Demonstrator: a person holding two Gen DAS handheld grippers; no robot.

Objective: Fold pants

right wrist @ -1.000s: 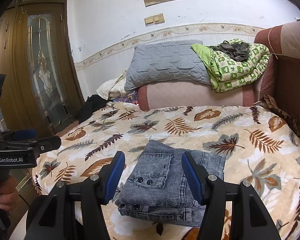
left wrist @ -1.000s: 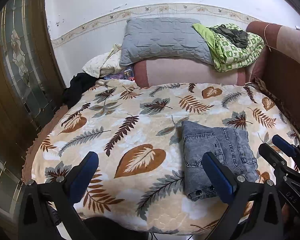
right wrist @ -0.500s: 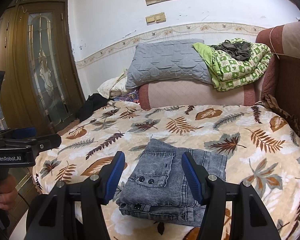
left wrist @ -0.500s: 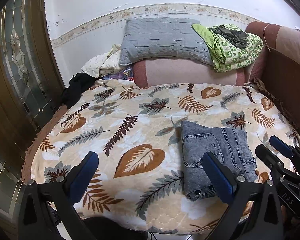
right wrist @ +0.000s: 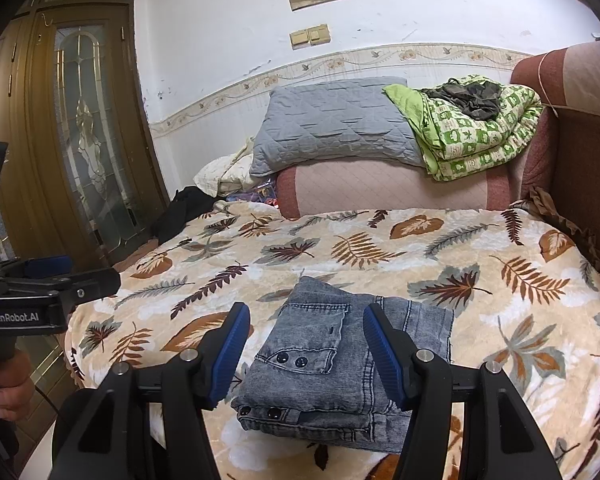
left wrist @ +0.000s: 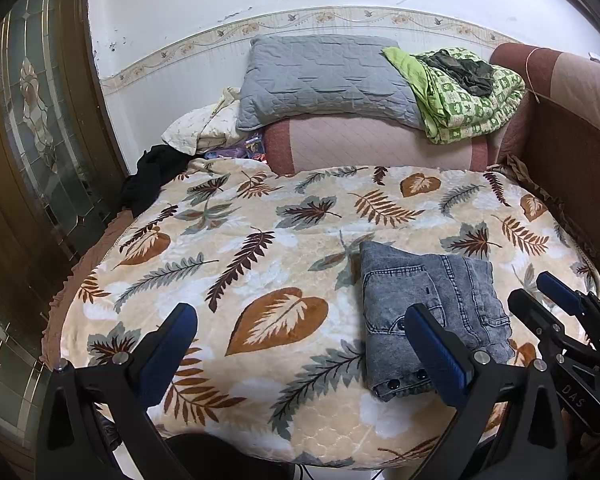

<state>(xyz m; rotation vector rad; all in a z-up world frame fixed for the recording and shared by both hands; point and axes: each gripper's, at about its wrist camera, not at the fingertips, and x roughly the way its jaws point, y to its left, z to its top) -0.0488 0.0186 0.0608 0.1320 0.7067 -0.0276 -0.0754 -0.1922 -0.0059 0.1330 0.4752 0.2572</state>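
Grey denim pants [left wrist: 428, 312] lie folded into a compact rectangle on the leaf-patterned bedspread [left wrist: 260, 264], near the front right of the bed. In the right wrist view the pants [right wrist: 324, 364] lie just beyond my open, empty right gripper [right wrist: 306, 348], and its fingers stand to either side of them without touching. My left gripper [left wrist: 300, 344] is open and empty, held off the bed's front edge to the left of the pants. The right gripper also shows at the right edge of the left wrist view [left wrist: 556, 320].
A grey pillow [left wrist: 324, 76] and a green patterned quilt [left wrist: 468, 92] sit on a pink bolster [left wrist: 372, 148] at the head of the bed. Dark clothing [left wrist: 148, 176] lies at the far left corner. A wooden glass door [right wrist: 80, 140] stands to the left and a brown headboard [left wrist: 572, 152] to the right.
Both grippers have drawn back slightly from the bed and stay open. The folded pants have not moved.
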